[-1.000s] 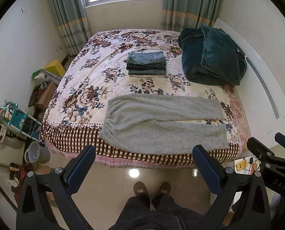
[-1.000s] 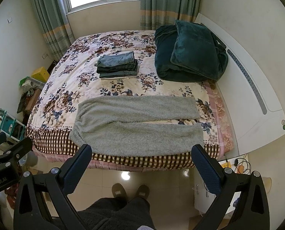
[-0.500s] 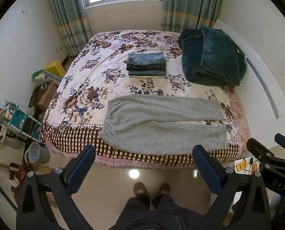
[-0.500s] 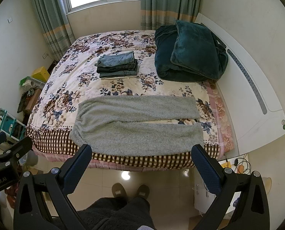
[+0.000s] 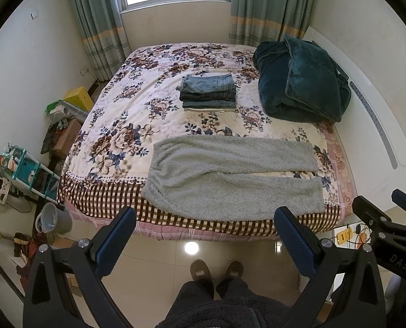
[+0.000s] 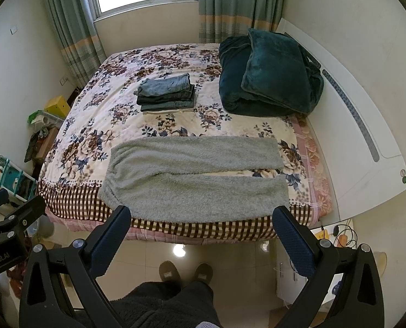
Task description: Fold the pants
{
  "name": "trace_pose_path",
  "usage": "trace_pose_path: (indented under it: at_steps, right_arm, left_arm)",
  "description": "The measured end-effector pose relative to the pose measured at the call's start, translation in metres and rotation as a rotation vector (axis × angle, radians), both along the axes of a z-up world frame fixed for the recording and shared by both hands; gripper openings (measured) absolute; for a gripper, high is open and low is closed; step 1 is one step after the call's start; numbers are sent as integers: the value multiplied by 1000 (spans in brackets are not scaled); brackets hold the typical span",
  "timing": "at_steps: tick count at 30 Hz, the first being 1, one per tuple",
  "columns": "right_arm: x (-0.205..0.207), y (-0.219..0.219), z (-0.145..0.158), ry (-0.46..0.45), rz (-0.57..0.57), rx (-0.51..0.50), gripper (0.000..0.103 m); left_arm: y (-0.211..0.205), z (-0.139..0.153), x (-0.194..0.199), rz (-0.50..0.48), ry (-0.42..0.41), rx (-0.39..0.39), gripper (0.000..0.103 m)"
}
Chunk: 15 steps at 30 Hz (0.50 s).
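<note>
Grey fleece pants (image 5: 230, 175) lie flat and unfolded across the near edge of the floral bed (image 5: 126, 136), waistband at the left, both legs reaching right. They also show in the right wrist view (image 6: 194, 175). My left gripper (image 5: 204, 218) is open and empty, held above the floor in front of the bed, apart from the pants. My right gripper (image 6: 203, 217) is also open and empty, level with it, short of the bed edge.
A stack of folded jeans (image 5: 208, 91) sits mid-bed. A dark teal blanket (image 5: 298, 82) is piled at the right by the white headboard (image 5: 377, 125). Clutter, shelves and a bucket (image 5: 52, 218) stand left of the bed. My slippered feet (image 5: 216, 270) stand on the tiled floor.
</note>
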State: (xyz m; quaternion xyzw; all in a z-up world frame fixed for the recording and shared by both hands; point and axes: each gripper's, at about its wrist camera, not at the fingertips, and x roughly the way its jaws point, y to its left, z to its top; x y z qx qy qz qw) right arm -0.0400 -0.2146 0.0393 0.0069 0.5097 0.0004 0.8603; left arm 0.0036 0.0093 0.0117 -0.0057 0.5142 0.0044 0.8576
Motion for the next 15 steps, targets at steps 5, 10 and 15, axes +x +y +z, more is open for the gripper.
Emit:
trace_pose_path:
  at_steps: [5,10,15]
  right_arm:
    - [-2,5,-3,13,6,-2,103]
    - [4,-7,-7,26,7,1,103]
    - [13,-13,-12,38,12,8,103]
  left_arm:
    - [4,4,5,3,8,-2,103]
    - [7,8,12,4,17,-3,103]
    - [3,5,9,13,18,-5,103]
